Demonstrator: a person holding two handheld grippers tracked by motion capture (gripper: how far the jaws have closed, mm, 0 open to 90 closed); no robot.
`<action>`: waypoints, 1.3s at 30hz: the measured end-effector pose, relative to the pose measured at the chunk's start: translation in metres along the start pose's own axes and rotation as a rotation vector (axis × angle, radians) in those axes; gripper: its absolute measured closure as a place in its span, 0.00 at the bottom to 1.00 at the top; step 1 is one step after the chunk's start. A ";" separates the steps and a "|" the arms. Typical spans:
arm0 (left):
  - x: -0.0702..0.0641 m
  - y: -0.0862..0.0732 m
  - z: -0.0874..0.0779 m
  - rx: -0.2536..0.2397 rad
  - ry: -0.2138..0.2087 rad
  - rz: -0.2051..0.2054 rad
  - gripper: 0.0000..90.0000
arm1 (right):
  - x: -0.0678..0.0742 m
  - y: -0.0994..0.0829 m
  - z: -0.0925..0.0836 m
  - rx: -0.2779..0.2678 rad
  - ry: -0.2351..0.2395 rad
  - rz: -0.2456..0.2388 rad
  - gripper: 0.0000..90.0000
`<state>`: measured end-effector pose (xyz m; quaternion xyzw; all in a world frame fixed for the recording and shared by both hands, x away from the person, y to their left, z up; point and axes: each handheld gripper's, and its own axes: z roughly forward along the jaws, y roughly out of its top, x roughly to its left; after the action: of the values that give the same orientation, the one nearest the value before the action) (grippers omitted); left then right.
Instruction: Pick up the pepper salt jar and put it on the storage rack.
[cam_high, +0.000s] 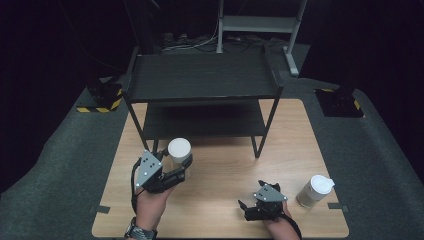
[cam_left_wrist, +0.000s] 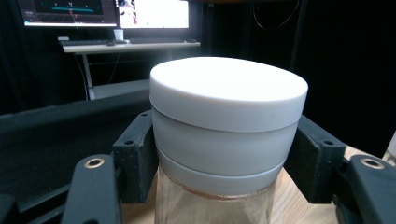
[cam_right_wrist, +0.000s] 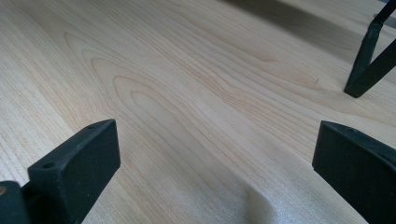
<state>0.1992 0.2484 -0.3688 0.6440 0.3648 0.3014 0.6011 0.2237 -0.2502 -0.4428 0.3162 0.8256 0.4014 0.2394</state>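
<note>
Two black jaws of the left gripper (cam_high: 186, 165) clamp a round white-lidded clear jar (cam_left_wrist: 228, 126) at the pale wood-grain table's (cam_right_wrist: 196, 93) nine o'clock, while the right gripper (cam_high: 243, 208) gapes wide at five o'clock.

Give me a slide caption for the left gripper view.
Left tongs clamped around the white lid of a clear jar, dark shelf and monitors behind.

White-lidded clear jar (cam_high: 179, 151) upright on table, clamped in left claw (cam_high: 182, 165).
</note>
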 end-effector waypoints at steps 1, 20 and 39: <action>0.000 0.002 -0.001 -0.004 0.001 0.000 0.38 | 0.000 0.000 0.000 0.000 0.000 0.000 0.00; 0.007 0.038 -0.007 -0.040 0.011 0.005 0.38 | -0.001 0.000 0.000 -0.002 0.002 0.002 0.00; 0.020 0.092 0.003 -0.096 0.035 0.010 0.38 | -0.001 -0.001 -0.001 -0.004 0.004 0.012 0.00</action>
<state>0.2228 0.2624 -0.2790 0.6108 0.3572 0.3326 0.6235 0.2240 -0.2519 -0.4430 0.3199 0.8232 0.4052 0.2362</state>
